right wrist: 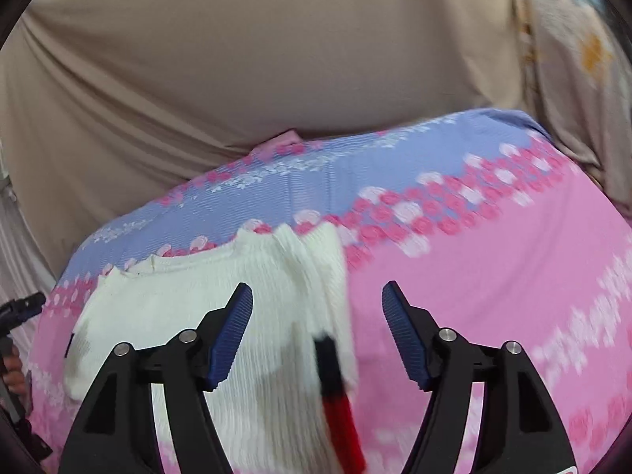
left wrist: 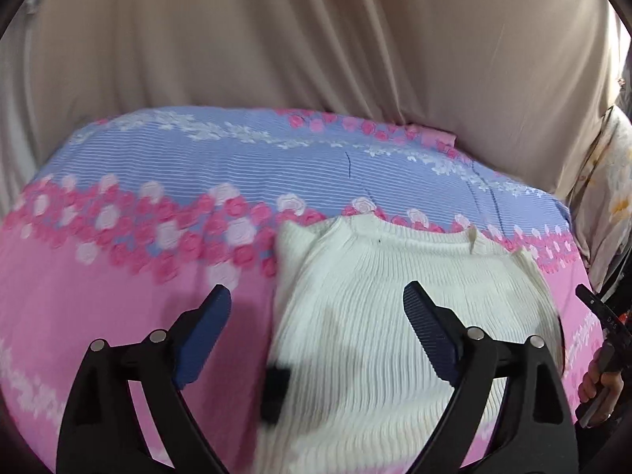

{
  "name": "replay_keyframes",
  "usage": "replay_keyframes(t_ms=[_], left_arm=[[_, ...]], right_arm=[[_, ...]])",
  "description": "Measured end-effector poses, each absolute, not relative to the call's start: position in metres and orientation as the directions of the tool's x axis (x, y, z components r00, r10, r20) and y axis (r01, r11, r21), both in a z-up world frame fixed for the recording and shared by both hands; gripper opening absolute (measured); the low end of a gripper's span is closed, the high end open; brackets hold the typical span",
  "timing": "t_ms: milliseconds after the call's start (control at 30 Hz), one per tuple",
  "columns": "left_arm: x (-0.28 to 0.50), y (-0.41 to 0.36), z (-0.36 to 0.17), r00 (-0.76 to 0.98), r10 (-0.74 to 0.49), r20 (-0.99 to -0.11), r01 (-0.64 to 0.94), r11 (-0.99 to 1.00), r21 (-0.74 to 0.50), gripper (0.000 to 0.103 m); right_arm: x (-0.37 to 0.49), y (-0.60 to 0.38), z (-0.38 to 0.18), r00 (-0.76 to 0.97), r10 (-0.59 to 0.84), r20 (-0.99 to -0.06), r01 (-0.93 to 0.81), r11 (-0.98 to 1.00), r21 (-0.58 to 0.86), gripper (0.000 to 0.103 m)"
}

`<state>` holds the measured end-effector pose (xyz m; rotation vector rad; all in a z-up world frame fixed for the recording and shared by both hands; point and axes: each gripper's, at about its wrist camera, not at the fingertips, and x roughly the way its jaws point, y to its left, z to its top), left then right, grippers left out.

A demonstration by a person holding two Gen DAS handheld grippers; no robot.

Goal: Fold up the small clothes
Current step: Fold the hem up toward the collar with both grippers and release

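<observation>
Covering the bed is a pink and blue floral sheet [left wrist: 118,276], with beige drapery [left wrist: 276,39] hanging behind it and a pale flowered cloth [left wrist: 608,181] at the right edge. White ribbed sweater [left wrist: 375,296] lies flat on the sheet, neckline toward the drapery, sides folded in. Left tool [left wrist: 318,330] spread wide above the sweater's left edge, nothing pinched. Right tool [right wrist: 317,326] also spread, over the sweater's right edge, pads clear of the knit. Blurred dark patch [left wrist: 274,395] on the sweater, and a black-and-red blur [right wrist: 339,395] in the right view, both hard to identify. A hand [left wrist: 596,387] is cut off at the left view's right border. No containers.
</observation>
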<state>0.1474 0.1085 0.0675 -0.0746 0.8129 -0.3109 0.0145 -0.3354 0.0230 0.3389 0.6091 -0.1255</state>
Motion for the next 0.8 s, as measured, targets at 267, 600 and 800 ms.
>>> replay_keyframes(t_ms=[267,600,800], left_arm=[[0.221,0.081,0.014,0.536,-0.274,-0.799,0.222,0.958,-0.179,0.018],[0.236,0.086,0.0,0.648,-0.101,-0.755,0.144,0.99,-0.009,0.001],[0.16,0.097,0.06,0.714,-0.194,-0.673,0.197,0.978,-0.073,0.023]], right_arm=[[0.098,-0.345,-0.023,0.747,0.103,-0.657,0.193,0.912,0.362,0.016],[0.123,-0.357,-0.033,0.732,-0.022,-0.681,0.267,0.929,0.256,0.018],[0.06,-0.316,0.022,0.829,-0.076,-0.554,0.23,0.949,0.214,0.036]])
